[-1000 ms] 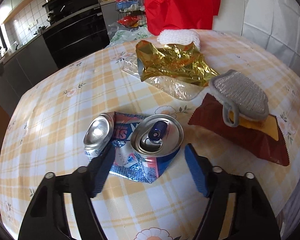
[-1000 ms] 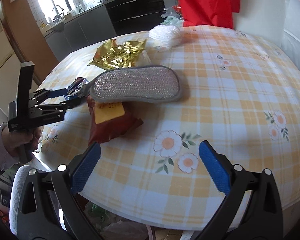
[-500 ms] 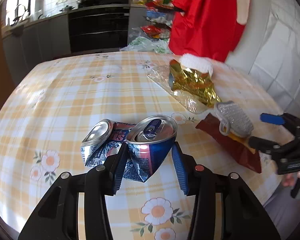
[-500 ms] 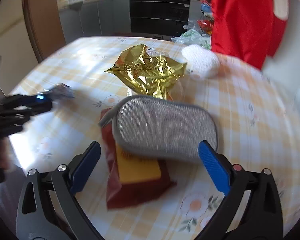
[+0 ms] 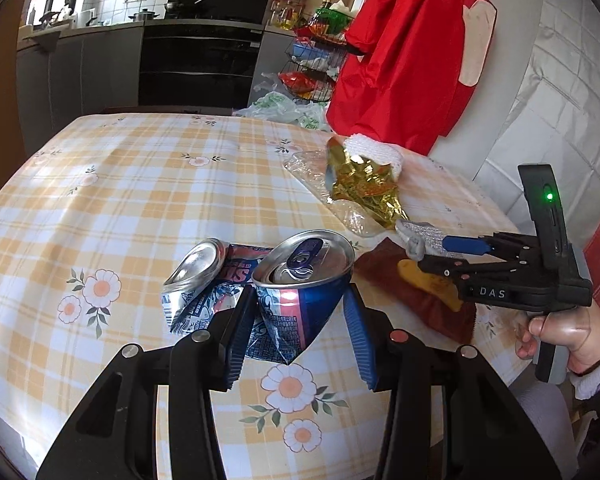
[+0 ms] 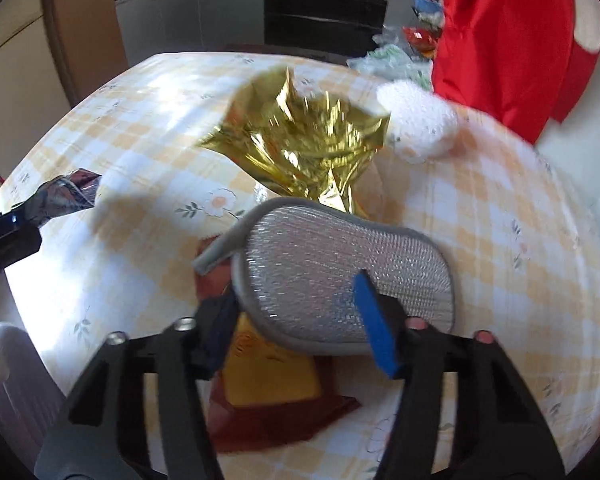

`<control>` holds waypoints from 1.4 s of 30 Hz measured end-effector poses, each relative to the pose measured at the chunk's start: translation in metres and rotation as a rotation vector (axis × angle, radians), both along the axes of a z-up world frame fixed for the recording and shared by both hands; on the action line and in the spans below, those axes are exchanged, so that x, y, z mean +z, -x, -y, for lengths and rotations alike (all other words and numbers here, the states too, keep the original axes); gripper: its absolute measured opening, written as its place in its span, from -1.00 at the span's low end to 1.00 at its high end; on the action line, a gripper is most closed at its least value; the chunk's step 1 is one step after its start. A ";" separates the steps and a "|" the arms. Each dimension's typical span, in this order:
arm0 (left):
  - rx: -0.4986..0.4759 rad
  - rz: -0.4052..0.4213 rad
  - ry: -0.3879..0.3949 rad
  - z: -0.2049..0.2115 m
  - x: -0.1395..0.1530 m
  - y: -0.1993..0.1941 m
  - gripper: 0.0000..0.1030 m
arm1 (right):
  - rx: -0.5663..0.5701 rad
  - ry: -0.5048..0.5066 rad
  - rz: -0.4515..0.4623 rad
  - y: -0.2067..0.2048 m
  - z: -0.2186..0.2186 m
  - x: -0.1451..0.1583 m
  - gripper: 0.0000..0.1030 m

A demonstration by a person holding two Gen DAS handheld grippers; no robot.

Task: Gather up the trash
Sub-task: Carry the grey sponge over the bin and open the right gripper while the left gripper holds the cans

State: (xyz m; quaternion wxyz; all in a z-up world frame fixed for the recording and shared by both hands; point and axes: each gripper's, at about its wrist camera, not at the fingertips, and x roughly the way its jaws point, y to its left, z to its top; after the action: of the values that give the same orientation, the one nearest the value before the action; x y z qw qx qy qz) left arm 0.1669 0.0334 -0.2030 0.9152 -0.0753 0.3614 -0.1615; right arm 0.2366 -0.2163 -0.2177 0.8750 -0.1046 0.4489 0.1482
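My left gripper (image 5: 300,320) is shut on a crushed blue drink can (image 5: 304,280) and holds it above the checked tablecloth (image 5: 140,200). My right gripper (image 6: 300,328) is closed around the near end of a grey mesh scrubbing pad (image 6: 340,272), which lies on a dark red snack wrapper (image 6: 268,412). In the left wrist view the right gripper (image 5: 440,256) reaches the pad (image 5: 420,232) over the wrapper (image 5: 420,300). A crumpled gold foil wrapper (image 6: 300,148) lies behind the pad.
A clear plastic wrapper (image 5: 320,176) lies under the gold foil (image 5: 364,188). A white knitted item (image 6: 420,120) sits at the far table edge beside hanging red cloth (image 5: 412,52). Kitchen cabinets and an oven (image 5: 200,64) stand beyond the table.
My left gripper closed on the can and lifted it from the table. My right gripper moved forward and closed from wide open onto the grey pad.
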 end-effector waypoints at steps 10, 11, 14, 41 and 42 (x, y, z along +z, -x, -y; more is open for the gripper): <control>-0.017 0.032 0.034 -0.002 0.022 0.028 -0.15 | -0.020 -0.019 0.194 0.036 0.036 0.070 -0.59; -0.018 0.032 0.037 -0.001 0.024 0.030 -0.15 | -0.032 -0.027 0.208 0.038 0.043 0.075 -0.60; -0.023 0.040 0.043 0.001 0.034 0.041 -0.15 | -0.074 -0.049 0.252 0.049 0.061 0.090 -0.61; 0.019 0.104 0.086 0.010 0.094 0.160 -0.15 | -0.023 -0.432 0.195 0.209 0.092 0.133 -0.61; 0.018 0.104 0.084 0.010 0.095 0.162 -0.15 | -0.020 -0.439 0.188 0.212 0.091 0.131 -0.61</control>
State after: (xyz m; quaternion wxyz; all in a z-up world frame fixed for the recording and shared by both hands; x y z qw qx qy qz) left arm 0.0046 0.0230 -0.1083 0.9303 -0.1083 0.3054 -0.1721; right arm 0.0242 -0.3077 -0.0862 0.9160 0.0794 0.3237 0.2232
